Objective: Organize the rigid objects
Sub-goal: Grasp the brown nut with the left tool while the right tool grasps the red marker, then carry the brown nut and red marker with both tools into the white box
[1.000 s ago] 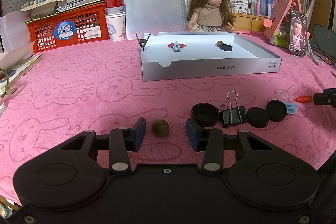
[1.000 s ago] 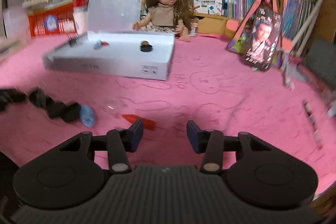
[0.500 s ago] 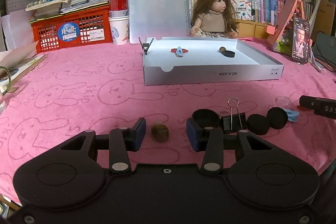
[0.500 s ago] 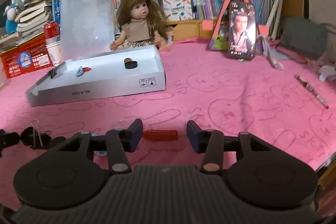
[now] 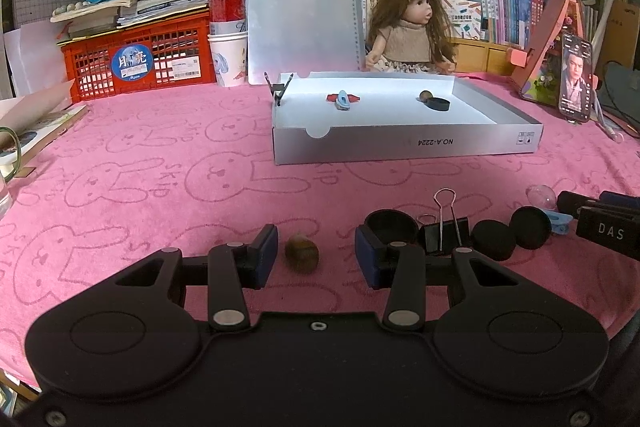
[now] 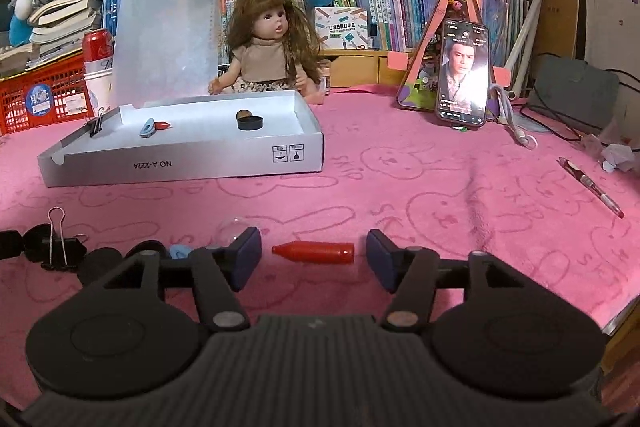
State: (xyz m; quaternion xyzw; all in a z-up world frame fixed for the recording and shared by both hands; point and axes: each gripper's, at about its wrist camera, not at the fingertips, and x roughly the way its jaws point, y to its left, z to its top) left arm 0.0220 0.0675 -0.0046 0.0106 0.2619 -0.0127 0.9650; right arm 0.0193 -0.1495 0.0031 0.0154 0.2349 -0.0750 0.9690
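A white shallow box (image 5: pixel 404 143) (image 6: pixel 192 163) on the pink cloth holds a black binder clip, a blue clip with a red cap, a brown nut and a black cap. My left gripper (image 5: pixel 316 255) is open, low over the cloth, with a brown nut (image 5: pixel 302 253) between its fingers, nearer the left one. My right gripper (image 6: pixel 314 255) is open with a red pen cap (image 6: pixel 314 252) lying between its fingers. A black binder clip (image 5: pixel 442 233) (image 6: pixel 56 247), black round caps (image 5: pixel 492 239), a blue clip (image 5: pixel 558 221) and a clear ball (image 5: pixel 541 195) (image 6: pixel 234 229) lie between the two grippers.
A doll (image 5: pixel 408 31), a clipboard (image 5: pixel 304 15), a red crate (image 5: pixel 136 61) and books line the back. A phone on a stand (image 6: pixel 464 71) is at the right. A red pen (image 6: pixel 592 187) and crumpled paper (image 6: pixel 620 155) lie far right.
My right gripper swung and came down so the red cap now lies between its fingers. My left gripper lowered slightly around the nut. Neither has closed.
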